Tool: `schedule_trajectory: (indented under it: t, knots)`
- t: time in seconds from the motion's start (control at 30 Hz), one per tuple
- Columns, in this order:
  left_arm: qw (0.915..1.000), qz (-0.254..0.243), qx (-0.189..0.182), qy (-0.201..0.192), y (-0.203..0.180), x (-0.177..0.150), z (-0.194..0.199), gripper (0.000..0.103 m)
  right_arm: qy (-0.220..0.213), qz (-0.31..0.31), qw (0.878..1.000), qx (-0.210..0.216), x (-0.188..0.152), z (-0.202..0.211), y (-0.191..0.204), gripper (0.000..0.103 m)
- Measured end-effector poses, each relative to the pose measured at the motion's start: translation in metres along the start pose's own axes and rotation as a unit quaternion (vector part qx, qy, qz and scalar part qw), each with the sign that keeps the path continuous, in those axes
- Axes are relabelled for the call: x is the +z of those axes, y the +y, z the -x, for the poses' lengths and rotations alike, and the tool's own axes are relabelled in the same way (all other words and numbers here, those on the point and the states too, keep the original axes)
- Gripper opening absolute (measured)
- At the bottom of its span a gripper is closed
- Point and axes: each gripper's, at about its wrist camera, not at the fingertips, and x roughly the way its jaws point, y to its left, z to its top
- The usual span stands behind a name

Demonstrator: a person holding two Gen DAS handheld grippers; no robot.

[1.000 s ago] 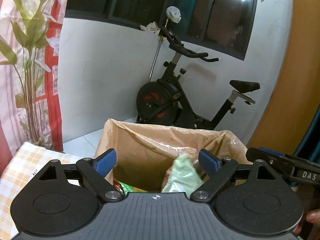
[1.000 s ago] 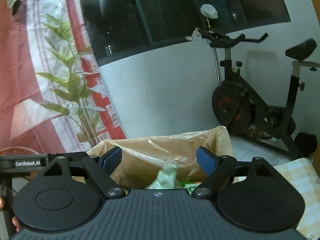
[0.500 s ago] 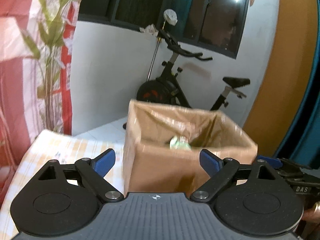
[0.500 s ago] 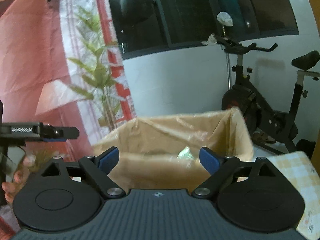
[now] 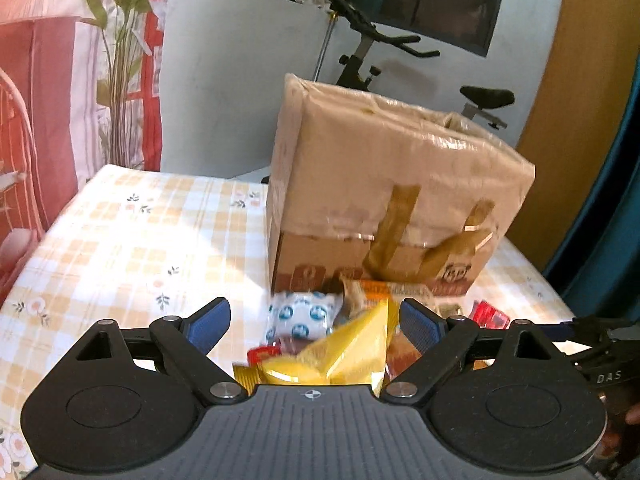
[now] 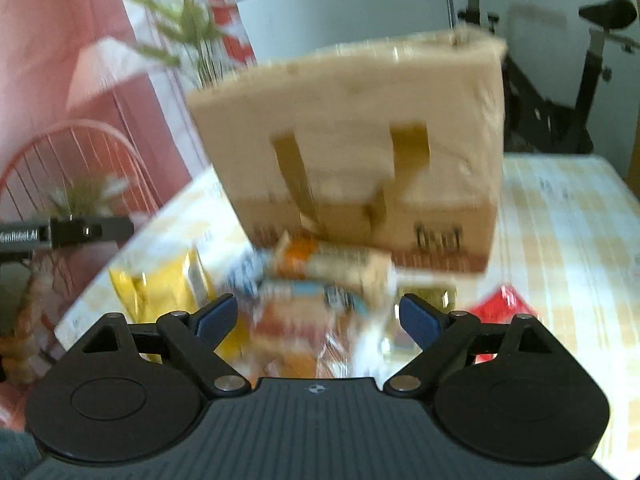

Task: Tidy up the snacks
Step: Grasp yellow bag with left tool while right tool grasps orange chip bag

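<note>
Snacks [image 5: 320, 344] heaped low centre of frame, just in front of the box [image 5: 392, 200] on the table [image 5: 132, 240]. Left gripper [image 5: 314, 326] wide, empty, yellow bag [image 5: 340, 364] below the gap. Right gripper [image 6: 318, 316] wide; jaws have just been opening, nothing gripped. Right view blurred. Advice: pick one packet at the heap's edge and close on that alone.

- The cardboard box [image 5: 396, 200] stands on the table [image 5: 132, 240], towards its far side.
- A heap of snack packets [image 5: 332, 344] lies on the table just before the box, between it and me.
- My left gripper [image 5: 314, 324] hangs over that heap, jaws apart.
- My right gripper [image 6: 318, 318] hangs beside it, to its right.
- An exercise bike [image 5: 376, 52] stands behind the box.
</note>
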Motion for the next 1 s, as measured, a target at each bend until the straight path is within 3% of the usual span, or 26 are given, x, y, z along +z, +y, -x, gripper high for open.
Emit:
schedule_trajectory:
  t: [0.27, 0.57, 0.7, 0.8, 0.87, 1.0]
  knots:
    - [0.9999, -0.013, -0.002, 0.008, -0.001, -0.009, -0.004, 0.093, 0.039, -0.014, 0.999, 0.030, -0.020, 0.000, -0.003, 0.092]
    - [0.9993, -0.017, 0.005, 0.034, 0.003, -0.017, -0.017, 0.093, 0.101, -0.017, 0.992, 0.070, -0.033, -0.036, 0.005, 0.092]
    - [0.9986, -0.020, -0.001, 0.049, 0.003, -0.020, -0.025, 0.093, 0.109, -0.027, 0.990, 0.087, -0.035, -0.043, 0.004, 0.092]
    - [0.9977, -0.024, 0.004, 0.063, 0.003, -0.026, -0.032, 0.093, 0.115, -0.028, 0.988, 0.098, -0.036, -0.044, 0.005, 0.087]
    - [0.9973, -0.020, -0.002, 0.071, 0.004, -0.030, -0.035, 0.093, 0.112, -0.026, 0.988, 0.106, -0.036, -0.043, 0.006, 0.072]
    - [0.9966, -0.019, -0.011, 0.080, 0.003, -0.035, -0.036, 0.092, 0.106, -0.026, 0.989, 0.100, -0.034, -0.038, 0.005, 0.063]
